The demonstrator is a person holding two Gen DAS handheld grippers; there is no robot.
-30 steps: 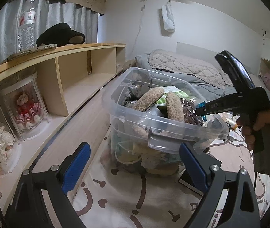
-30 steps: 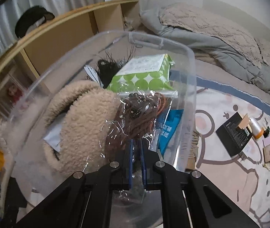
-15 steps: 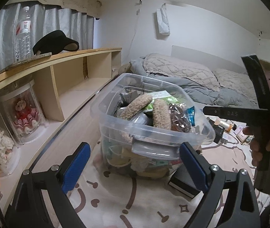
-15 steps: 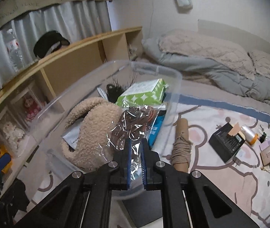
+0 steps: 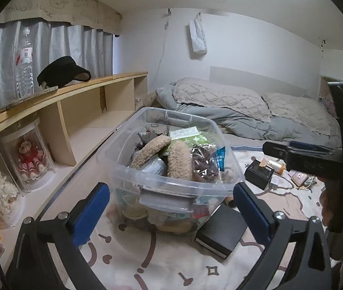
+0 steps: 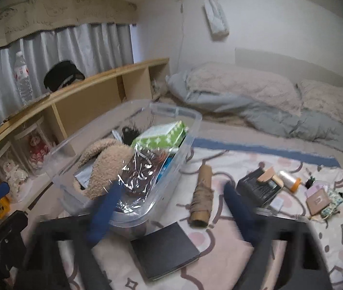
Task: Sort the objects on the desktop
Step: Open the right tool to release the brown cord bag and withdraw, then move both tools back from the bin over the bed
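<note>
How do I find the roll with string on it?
Look at the clear bin on the patterned mat. Just right of it, a brown cardboard roll lies flat, ahead of a black box. It is the only tube wound with twine.

The clear bin (image 6: 123,188) sits heaped above its rim, blocking my left side. Beside it, the twine roll (image 6: 201,193) and black notebook (image 6: 164,251) crowd the mat (image 6: 292,253). Between notebook and black box (image 6: 258,188), bare mat lets my hand-held gripper pass.
</note>
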